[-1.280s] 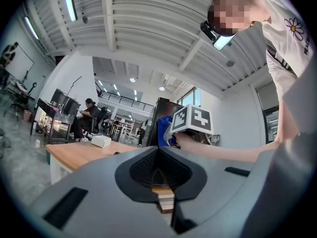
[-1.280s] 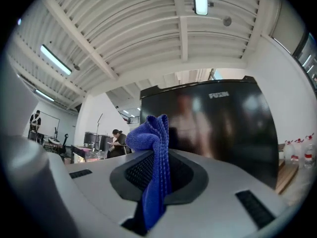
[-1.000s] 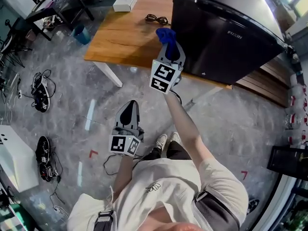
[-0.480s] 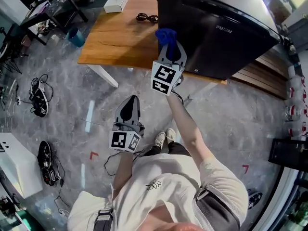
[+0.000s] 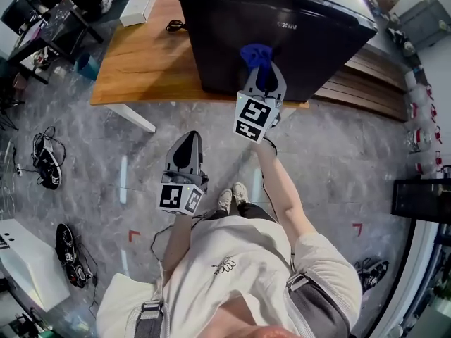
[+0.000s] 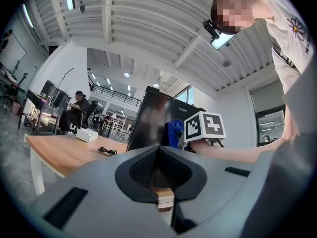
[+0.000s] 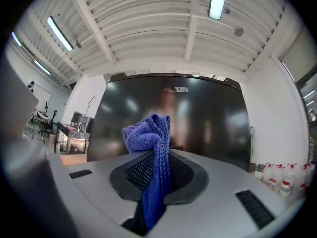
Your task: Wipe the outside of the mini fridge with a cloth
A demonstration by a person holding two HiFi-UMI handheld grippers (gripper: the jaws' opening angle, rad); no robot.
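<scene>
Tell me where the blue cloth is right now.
Head view, upper centre: the blue cloth is clamped in the right gripper, right in front of the mini fridge on the wooden table.

Rear of mini fridge was cut by head view's top edge, door lettering too small to read, blue cloth tail hidden between right gripper jaws, bottles indistinct.

One fridge, one cloth, one table, one box
</scene>
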